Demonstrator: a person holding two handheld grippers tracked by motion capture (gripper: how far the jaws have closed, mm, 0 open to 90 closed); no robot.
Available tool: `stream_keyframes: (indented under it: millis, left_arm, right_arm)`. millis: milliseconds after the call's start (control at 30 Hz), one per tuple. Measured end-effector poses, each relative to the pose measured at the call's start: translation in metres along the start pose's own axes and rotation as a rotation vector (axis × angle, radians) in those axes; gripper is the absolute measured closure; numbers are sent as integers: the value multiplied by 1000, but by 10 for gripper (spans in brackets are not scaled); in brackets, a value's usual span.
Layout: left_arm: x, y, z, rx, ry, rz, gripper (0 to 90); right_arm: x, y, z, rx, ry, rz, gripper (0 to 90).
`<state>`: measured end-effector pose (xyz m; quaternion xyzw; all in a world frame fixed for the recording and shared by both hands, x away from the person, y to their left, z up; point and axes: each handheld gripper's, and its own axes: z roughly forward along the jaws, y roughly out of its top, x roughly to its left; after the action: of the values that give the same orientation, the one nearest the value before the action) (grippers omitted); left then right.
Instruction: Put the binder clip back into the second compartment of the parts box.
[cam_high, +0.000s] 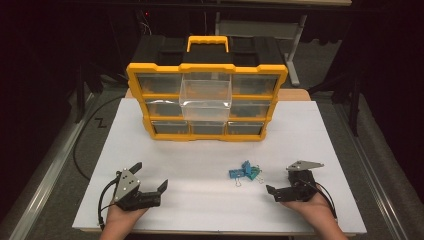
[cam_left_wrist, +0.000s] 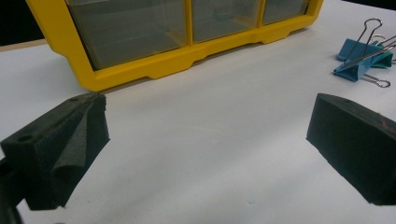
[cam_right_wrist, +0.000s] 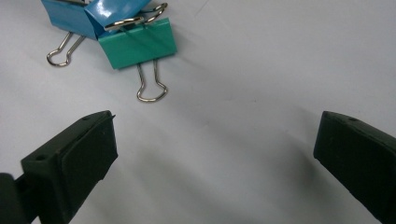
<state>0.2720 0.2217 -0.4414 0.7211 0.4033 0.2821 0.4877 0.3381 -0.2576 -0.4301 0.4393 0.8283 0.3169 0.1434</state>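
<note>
1. Beyond the left gripper (cam_left_wrist: 205, 140), the yellow organizer (cam_left_wrist: 154, 65) runs off the top edge.
2. Its drawers' (cam_left_wrist: 126, 28) contents are too murky to tell.
3. Ahead of the right gripper (cam_right_wrist: 210, 154), the blue binder clips (cam_right_wrist: 93, 16) are cut off at the top edge.

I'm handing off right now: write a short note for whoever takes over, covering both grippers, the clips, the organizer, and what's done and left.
Left gripper: open, empty, resting on the white table at front left.
Right gripper: open, empty, at front right, pointing toward the clips.
Small pile of blue and green metal binder clips: lying on the table between the grippers, nearer the right one, touching one another, untouched.
Yellow plastic drawer organizer: upright at the back; its clear top-middle drawer is pulled out.
Done: drawer open.
Left, probably: pick up the clips and drop them in that drawer, then close it.
</note>
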Motion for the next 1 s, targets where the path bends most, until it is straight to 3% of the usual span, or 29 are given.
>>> stream_keyframes:
  millis: [267,667,1000]
  left_arm:
    - [2,-1,0,0,-3,-15,2]
    - [3,-1,0,-2,-8,-22,2]
    - [4,-1,0,-2,-17,-30,2]
  right_arm:
    - [1,3,-2,63,44,-47,5]
    - [19,19,-6,137,123,-160,21]
    - [30,42,-13,112,176,-233,80]
